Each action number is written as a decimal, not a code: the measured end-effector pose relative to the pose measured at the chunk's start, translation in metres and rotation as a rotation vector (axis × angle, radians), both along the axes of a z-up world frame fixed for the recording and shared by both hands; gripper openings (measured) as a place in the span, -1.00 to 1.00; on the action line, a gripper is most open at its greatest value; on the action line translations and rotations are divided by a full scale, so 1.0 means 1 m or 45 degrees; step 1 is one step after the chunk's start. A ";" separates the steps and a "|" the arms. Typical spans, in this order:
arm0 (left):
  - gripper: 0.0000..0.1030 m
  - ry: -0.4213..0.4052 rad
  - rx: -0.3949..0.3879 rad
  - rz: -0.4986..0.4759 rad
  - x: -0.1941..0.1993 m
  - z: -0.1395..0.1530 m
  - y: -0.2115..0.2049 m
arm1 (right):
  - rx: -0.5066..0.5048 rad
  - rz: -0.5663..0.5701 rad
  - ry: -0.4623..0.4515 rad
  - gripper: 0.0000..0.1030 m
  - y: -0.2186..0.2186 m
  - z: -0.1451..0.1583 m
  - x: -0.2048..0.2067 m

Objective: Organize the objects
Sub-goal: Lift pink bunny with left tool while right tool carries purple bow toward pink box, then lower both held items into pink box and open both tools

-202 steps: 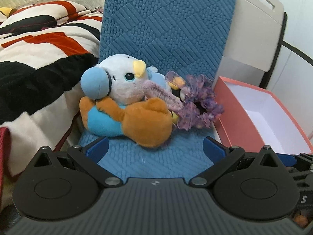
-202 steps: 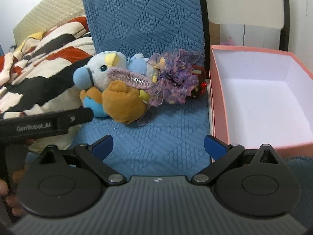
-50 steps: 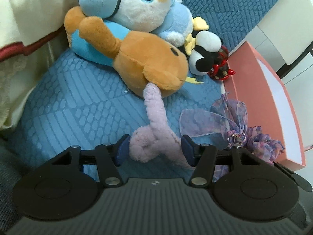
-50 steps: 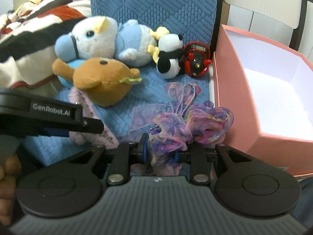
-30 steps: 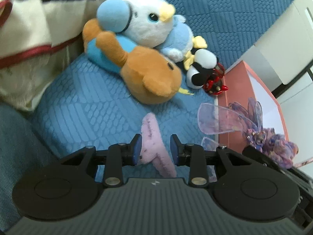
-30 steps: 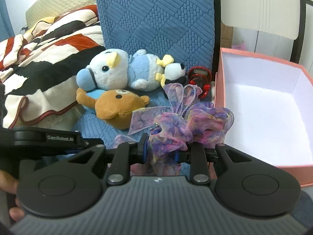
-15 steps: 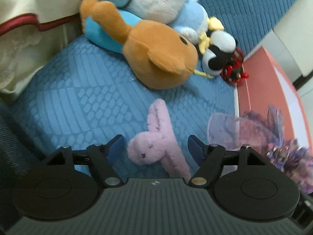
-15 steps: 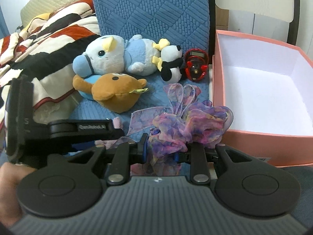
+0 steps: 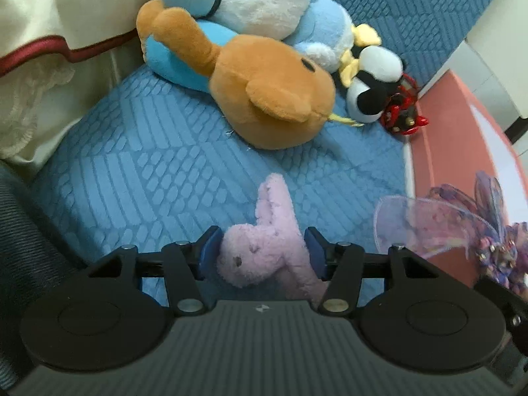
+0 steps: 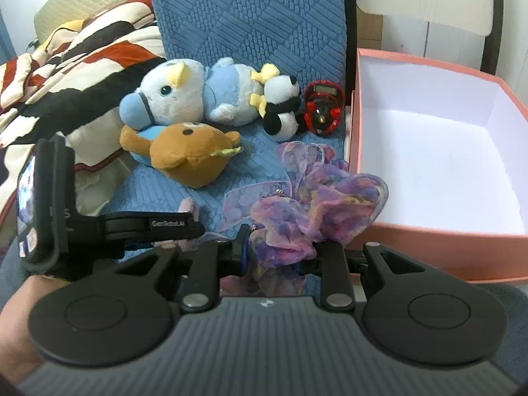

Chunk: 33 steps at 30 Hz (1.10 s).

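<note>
With the left hand-held gripper [image 9: 262, 252] closing, its jaws just flanking the lilac plush hair clip [image 9: 267, 247], squeeze its thick middle squarely before lifting, while the right hand-held gripper [image 10: 279, 252] stays clamped on the purple organza scrunchie [image 10: 313, 204].

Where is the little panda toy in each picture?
Left wrist view: the panda toy sits upper right, beside the brown bear.
Right wrist view: the panda toy sits upper middle, right of the bear.
Shared landmark: the pink box, to the panda's right in both.
</note>
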<state>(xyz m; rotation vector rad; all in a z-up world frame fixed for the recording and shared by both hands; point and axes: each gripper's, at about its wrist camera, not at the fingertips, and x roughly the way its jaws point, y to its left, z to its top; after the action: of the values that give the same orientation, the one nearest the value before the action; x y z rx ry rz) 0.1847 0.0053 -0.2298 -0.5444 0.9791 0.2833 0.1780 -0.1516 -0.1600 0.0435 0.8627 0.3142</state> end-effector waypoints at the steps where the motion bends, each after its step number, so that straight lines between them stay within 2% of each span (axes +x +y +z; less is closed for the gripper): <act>1: 0.19 -0.005 -0.010 -0.003 -0.002 0.006 0.000 | 0.003 0.008 -0.006 -0.46 -0.001 0.005 0.000; 9: 0.19 -0.092 -0.089 -0.001 -0.008 0.079 0.000 | 0.052 0.046 -0.069 -0.46 -0.011 0.053 0.008; 15: 0.20 -0.201 -0.096 -0.099 0.003 0.135 -0.024 | 0.105 0.017 -0.124 -0.45 -0.028 0.093 0.018; 20: 0.20 -0.275 -0.080 -0.196 0.017 0.170 -0.051 | 0.122 -0.013 -0.197 -0.45 -0.047 0.121 0.022; 25: 0.20 -0.328 -0.093 -0.254 0.038 0.189 -0.074 | 0.142 -0.044 -0.218 -0.45 -0.069 0.131 0.024; 33: 0.20 -0.331 -0.109 -0.300 0.074 0.182 -0.106 | 0.126 -0.118 -0.178 -0.45 -0.108 0.120 0.039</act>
<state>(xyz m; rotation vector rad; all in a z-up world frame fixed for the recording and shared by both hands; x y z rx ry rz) 0.2588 -0.1010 -0.0477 -0.5232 0.7953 -0.0404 0.2171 -0.2600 -0.0401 0.1516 0.7035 0.2693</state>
